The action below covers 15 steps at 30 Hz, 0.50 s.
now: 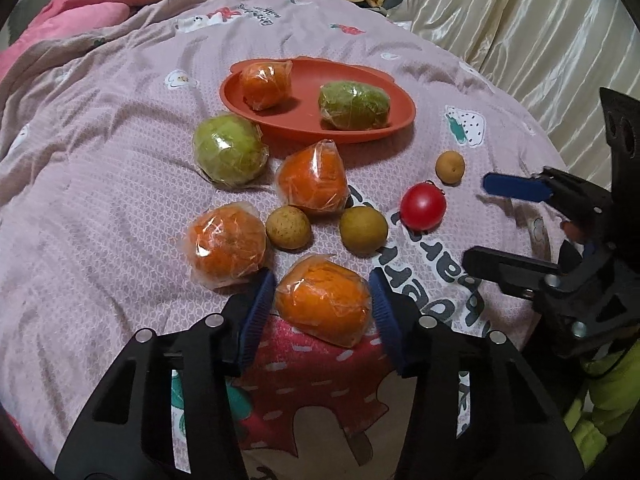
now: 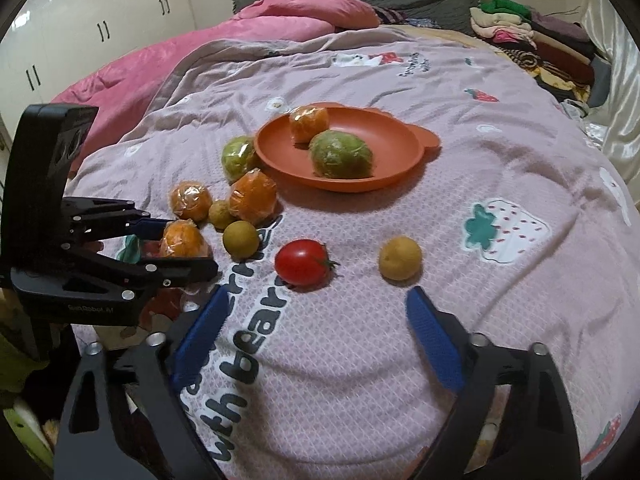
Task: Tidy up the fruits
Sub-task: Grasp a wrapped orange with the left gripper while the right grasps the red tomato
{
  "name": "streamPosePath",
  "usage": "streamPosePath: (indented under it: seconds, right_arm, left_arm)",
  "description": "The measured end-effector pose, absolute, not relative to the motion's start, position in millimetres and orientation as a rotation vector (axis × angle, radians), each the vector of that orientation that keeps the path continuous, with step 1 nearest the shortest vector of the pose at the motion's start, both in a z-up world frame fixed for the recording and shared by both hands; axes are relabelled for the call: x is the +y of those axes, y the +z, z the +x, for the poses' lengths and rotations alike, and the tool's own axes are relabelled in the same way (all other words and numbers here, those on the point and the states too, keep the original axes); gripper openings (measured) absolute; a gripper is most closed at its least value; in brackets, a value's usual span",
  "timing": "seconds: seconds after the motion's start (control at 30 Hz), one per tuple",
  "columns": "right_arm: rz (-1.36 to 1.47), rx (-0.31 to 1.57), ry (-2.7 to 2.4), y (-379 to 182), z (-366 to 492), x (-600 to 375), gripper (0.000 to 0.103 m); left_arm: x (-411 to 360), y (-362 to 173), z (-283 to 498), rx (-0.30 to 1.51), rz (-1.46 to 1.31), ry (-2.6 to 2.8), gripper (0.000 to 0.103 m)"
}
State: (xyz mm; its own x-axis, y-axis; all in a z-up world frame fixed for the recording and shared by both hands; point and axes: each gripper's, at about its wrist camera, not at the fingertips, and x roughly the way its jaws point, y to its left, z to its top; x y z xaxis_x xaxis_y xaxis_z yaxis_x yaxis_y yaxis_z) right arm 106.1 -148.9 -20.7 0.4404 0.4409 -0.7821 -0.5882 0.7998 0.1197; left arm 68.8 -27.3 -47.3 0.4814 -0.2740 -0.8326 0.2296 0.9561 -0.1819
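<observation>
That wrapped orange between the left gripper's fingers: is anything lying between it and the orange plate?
Yes. Between the wrapped orange at the left gripper and the plate lie two small brownish fruits and another wrapped orange. Carried straight across the blanket it would meet them; lifted above them, nothing visible blocks it.

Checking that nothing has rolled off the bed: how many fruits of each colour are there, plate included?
Orange, wrapped: 4
Green, wrapped: 2
Yellow-brown, small: 3
Red: 1
Total: 10
On the plate: 1 orange and 1 green.
</observation>
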Motion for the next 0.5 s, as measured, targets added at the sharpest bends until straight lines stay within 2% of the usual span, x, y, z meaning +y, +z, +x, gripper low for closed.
streamPosePath:
  seconds: [0.13,0.2,0.33,0.5]
  right_arm:
    - [-0.195,0.921,0.659,-25,110,-140,0.071]
    - [-0.201,0.925,0.668,-27,114,-135,0.058]
    - [-0.211,0.931,0.674,-32,120,-128,0.051]
    - [-0.224,0.932,0.673,-38,127,-122,0.038]
  left_arm:
    - [-26,-48,69,1.025,-0.056,-0.316,0.038]
    - [-24,-48,70,1.026,-0.067,-0.321,0.038]
    - [-22,-47,70,1.025,-0.079,-0.326,0.037]
    - [-21,-47,70,1.026,-0.088,-0.334,0.037]
